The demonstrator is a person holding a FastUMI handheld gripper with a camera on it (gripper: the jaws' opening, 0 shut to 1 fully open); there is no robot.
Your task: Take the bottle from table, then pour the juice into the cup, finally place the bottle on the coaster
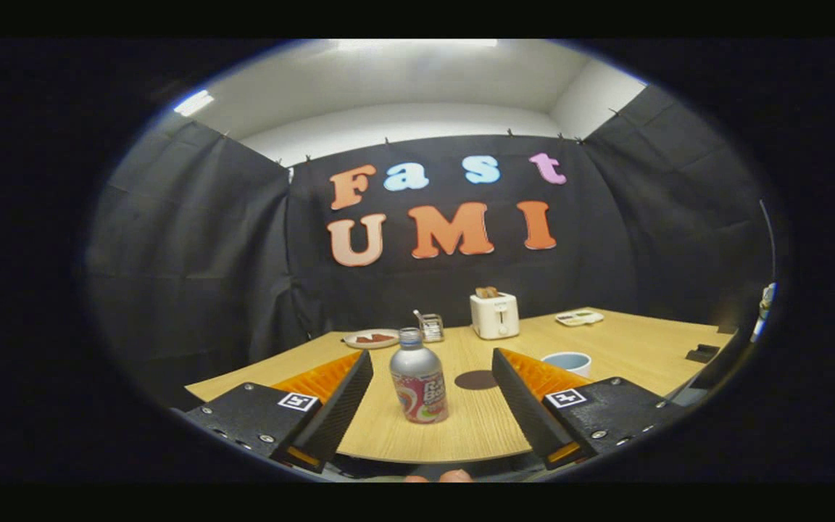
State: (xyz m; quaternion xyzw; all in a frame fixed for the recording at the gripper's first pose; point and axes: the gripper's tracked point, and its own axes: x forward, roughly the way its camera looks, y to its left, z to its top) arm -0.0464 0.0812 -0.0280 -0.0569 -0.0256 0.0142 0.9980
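Step one, approach. My tongs [432, 406] gape wide, empty. The bottle [419, 377] stands upright near the bench's [628, 341] front edge, between the fingers, untouched. Next: advance, close on its body.

The bottle [419, 384] stands upright on the table [635, 348], between the spread fingers of the gripper [426, 417] and touching neither; the coaster [476, 380] lies just beyond it, toward the right finger; the cup [567, 362] sits behind that finger; farther off stand a toaster [494, 315], a plate [371, 338] to its left, and what may be a small carton [431, 327] between them.
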